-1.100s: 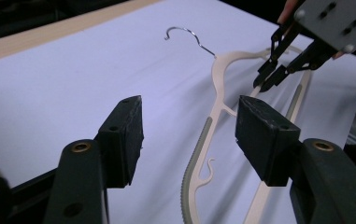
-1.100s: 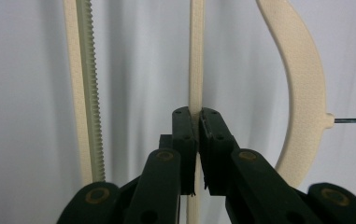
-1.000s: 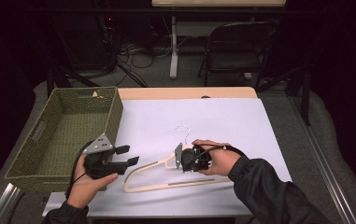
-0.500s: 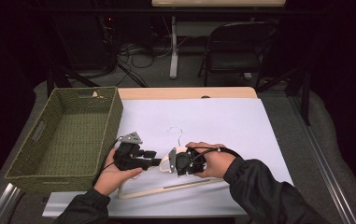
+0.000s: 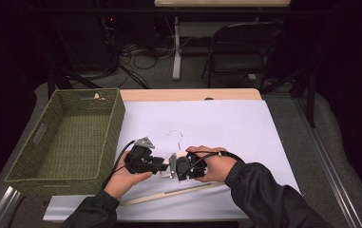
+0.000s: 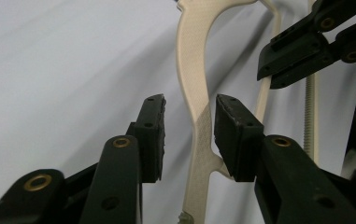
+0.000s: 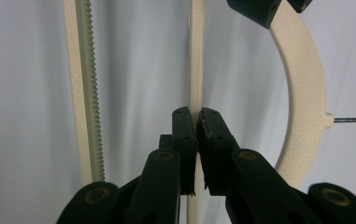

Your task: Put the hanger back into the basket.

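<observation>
A: The bench (image 5: 273,142) carries a white sheet; the green woven basket (image 5: 64,142) stands at its left edge, and everything else can be placed from that basket; the cream hanger (image 5: 178,192) lies on the sheet just to the right of it, near the person's side, its wire hook (image 5: 175,135) pointing away.

B: And the two tools?

A: The right gripper (image 7: 196,123) sits farther from the basket, its jaws pressed narrow on a thin rod of the hanger; the left gripper (image 6: 189,126), between the basket and the right one, has just been closing its jaws, and the hanger's curved shoulder stands between the pads (image 6: 154,135); the far pad looks to be at the plastic, the near one has a gap, so it has no grip yet.

B: What might go wrong from here?

A: The shoulder is curved and smooth; if the left jaws close off-centre, it could squirt out sideways; since the right holds only a slim rod, the hanger may pivot there and twist; a lift before both grips are firm would likely let one end sag, and the hook could snag the basket's rim.
</observation>
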The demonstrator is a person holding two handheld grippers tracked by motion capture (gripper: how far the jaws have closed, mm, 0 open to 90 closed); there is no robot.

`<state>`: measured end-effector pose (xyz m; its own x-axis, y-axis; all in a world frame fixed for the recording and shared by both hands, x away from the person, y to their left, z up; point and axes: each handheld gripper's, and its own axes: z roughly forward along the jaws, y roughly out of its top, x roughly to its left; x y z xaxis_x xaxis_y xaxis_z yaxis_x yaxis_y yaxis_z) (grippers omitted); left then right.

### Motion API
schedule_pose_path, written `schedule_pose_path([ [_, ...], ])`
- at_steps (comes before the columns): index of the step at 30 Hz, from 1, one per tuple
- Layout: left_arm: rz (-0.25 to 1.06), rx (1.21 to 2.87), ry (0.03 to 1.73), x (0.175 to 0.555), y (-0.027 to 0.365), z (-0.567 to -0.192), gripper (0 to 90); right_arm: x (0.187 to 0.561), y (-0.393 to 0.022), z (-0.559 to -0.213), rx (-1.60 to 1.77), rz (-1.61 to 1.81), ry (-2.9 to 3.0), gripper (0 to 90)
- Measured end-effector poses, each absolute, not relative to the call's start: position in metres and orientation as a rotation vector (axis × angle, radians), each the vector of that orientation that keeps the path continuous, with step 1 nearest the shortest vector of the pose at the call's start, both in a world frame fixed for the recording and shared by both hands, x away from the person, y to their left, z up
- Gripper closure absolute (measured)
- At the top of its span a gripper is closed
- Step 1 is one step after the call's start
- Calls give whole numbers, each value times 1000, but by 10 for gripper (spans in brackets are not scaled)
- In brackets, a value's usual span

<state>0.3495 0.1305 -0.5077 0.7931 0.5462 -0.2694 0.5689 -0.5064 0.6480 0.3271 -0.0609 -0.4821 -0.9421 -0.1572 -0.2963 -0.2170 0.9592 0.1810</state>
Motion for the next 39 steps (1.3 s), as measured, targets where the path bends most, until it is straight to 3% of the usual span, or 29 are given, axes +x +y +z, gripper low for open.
schedule_pose_path([
  [9, -105, 2227, 837, 352, 129, -514, 773, 327, -60, -484, -288, 303, 2821, 854],
  [33, -76, 2219, 849, 346, 129, -519, 801, 328, -60, -497, -246, 342, 2841, 844],
  [39, -60, 2247, 838, 346, 130, -522, 803, 340, -76, -487, -24, 503, 2883, 719],
])
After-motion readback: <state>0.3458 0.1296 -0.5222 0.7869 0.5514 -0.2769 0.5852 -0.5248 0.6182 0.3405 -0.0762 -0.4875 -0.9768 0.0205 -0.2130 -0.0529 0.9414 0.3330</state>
